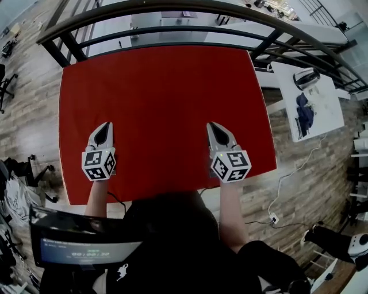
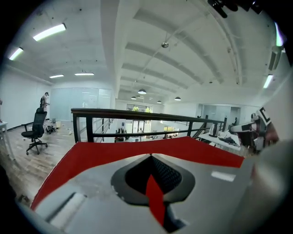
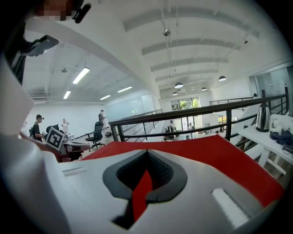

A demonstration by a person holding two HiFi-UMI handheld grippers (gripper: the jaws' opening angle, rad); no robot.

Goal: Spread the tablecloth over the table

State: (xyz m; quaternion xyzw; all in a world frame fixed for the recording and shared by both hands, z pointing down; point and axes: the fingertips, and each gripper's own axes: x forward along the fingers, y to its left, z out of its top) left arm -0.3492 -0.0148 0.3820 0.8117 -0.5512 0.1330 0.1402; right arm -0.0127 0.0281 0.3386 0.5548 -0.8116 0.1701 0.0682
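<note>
The red tablecloth (image 1: pixel 167 97) lies stretched out flat in front of me and fills the middle of the head view; the table under it is hidden. My left gripper (image 1: pixel 106 124) is shut on the cloth near its near-left edge. My right gripper (image 1: pixel 213 125) is shut on it near the near-right edge. In the left gripper view a strip of the red cloth (image 2: pixel 155 196) is pinched between the closed jaws, and the sheet (image 2: pixel 114 151) runs ahead to the railing. The right gripper view shows the same: a red fold (image 3: pixel 139 192) sits in the shut jaws.
A black metal railing (image 1: pixel 172 8) runs just beyond the cloth's far edge. A white side table (image 1: pixel 330 109) with a kettle and a blue cloth stands at the right. An office chair (image 2: pixel 36 130) stands at the far left, a screen (image 1: pixel 80 247) near my left side, and a white cable (image 1: pixel 287 184) on the wooden floor.
</note>
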